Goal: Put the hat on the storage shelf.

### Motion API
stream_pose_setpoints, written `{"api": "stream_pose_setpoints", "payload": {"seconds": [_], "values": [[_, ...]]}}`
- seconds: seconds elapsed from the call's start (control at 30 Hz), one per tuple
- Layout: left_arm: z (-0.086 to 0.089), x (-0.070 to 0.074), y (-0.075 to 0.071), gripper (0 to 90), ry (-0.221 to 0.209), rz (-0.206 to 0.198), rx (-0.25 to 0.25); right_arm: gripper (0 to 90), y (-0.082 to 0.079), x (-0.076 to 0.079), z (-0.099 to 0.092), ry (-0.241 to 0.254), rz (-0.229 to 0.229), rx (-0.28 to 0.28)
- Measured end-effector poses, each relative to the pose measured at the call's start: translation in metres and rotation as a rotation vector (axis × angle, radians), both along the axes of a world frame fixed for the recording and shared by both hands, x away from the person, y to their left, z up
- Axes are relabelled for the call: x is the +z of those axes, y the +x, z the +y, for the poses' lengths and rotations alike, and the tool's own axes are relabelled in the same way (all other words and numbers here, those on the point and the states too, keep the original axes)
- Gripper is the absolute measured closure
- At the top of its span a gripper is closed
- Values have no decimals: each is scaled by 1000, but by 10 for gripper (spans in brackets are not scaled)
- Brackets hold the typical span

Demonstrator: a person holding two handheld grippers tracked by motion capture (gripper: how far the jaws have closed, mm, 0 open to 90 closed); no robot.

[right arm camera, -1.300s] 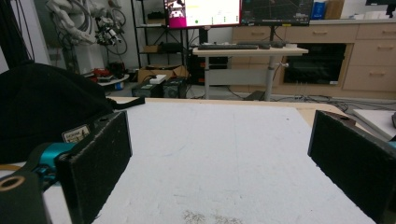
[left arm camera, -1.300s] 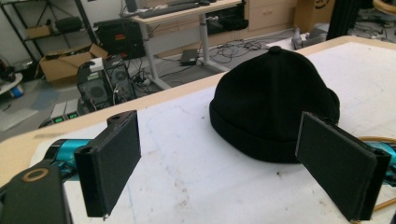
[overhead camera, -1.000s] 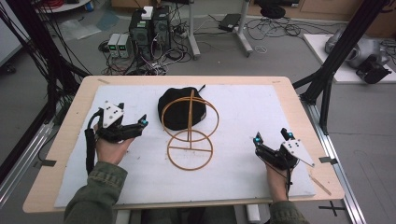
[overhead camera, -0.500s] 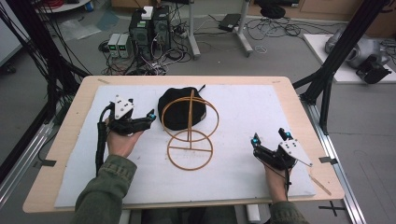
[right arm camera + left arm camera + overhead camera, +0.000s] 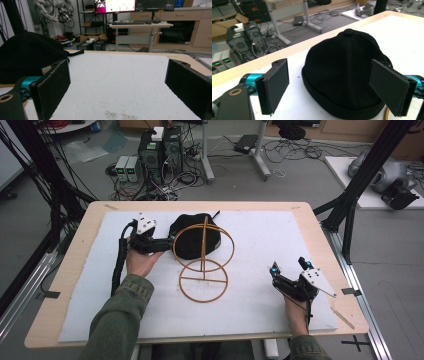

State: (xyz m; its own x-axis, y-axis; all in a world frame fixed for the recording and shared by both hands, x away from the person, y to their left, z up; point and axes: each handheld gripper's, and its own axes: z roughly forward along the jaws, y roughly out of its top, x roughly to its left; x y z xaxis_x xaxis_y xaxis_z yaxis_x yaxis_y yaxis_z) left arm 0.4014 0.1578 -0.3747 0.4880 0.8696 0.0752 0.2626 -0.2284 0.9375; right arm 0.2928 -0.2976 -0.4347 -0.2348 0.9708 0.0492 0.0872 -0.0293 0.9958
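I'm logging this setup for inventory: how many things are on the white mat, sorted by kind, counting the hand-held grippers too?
Black cap: 1
Wire stand of golden rings: 1
Hand-held grippers, the left gripper and the right gripper: 2
Total: 4

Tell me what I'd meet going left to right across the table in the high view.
Left claw → black hat → right claw. The wire stand overlaps the hat, so I left it out.
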Motion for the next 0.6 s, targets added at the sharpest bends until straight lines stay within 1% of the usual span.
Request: {"api": "stream_pose_setpoints", "payload": {"seconds": [0.03,0.07,0.1,0.13,0.23,0.27,0.3,0.4,0.43,0.47,0.5,0.53,0.57,0.6], "values": [[0,0,0,172,0,0,0,52,0,0,0,0,0,0],[-3,-3,3,174,1,5,-17,52,1,0,0,7,5,4],[-3,-3,3,177,1,5,-17,52,1,0,0,7,5,4],[-6,-5,5,183,21,5,-24,52,1,-1,0,2,0,3],[-9,-7,9,191,20,13,-30,52,1,-1,0,2,3,3],[-11,-7,14,191,13,24,-33,52,1,-1,1,1,7,3],[-12,-7,17,191,15,30,-34,52,1,-1,1,5,7,2],[-16,-7,21,192,16,39,-49,52,1,-1,1,7,7,0],[-19,-8,23,192,19,48,-60,52,1,-1,1,7,7,0],[-25,-10,27,205,17,73,-85,52,2,-2,1,5,5,0],[-25,-10,27,213,17,73,-85,52,2,-2,1,5,7,1],[-30,-14,30,213,21,108,-91,52,2,-2,1,10,9,4],[-30,-14,30,213,21,108,-91,52,2,-2,1,19,13,5],[-32,-16,32,217,24,125,-92,52,1,-1,1,26,15,5]]}}
